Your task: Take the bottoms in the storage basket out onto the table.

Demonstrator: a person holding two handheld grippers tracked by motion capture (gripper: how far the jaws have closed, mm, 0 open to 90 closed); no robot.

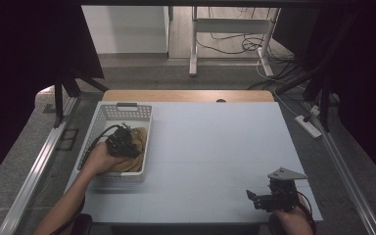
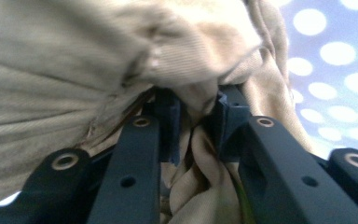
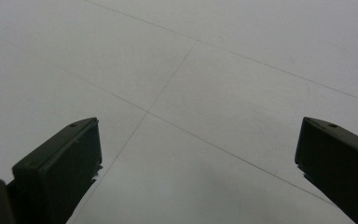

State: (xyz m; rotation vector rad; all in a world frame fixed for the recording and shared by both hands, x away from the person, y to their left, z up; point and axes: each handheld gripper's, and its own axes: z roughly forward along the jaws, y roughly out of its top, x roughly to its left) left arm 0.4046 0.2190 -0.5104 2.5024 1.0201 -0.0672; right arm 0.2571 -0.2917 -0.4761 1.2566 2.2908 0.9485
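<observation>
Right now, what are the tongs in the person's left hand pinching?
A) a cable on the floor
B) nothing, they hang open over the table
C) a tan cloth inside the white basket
C: the left tongs pinch a fold of tan cloth, down inside the white basket.

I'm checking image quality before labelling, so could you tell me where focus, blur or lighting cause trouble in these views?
High view: dim, sides black, table evenly lit. Left gripper view: the tan cloth pinched by the left claw is soft and close, and the basket holes are blown out to white blobs. Right gripper view: flat grey, right claw tips slightly soft.
</observation>
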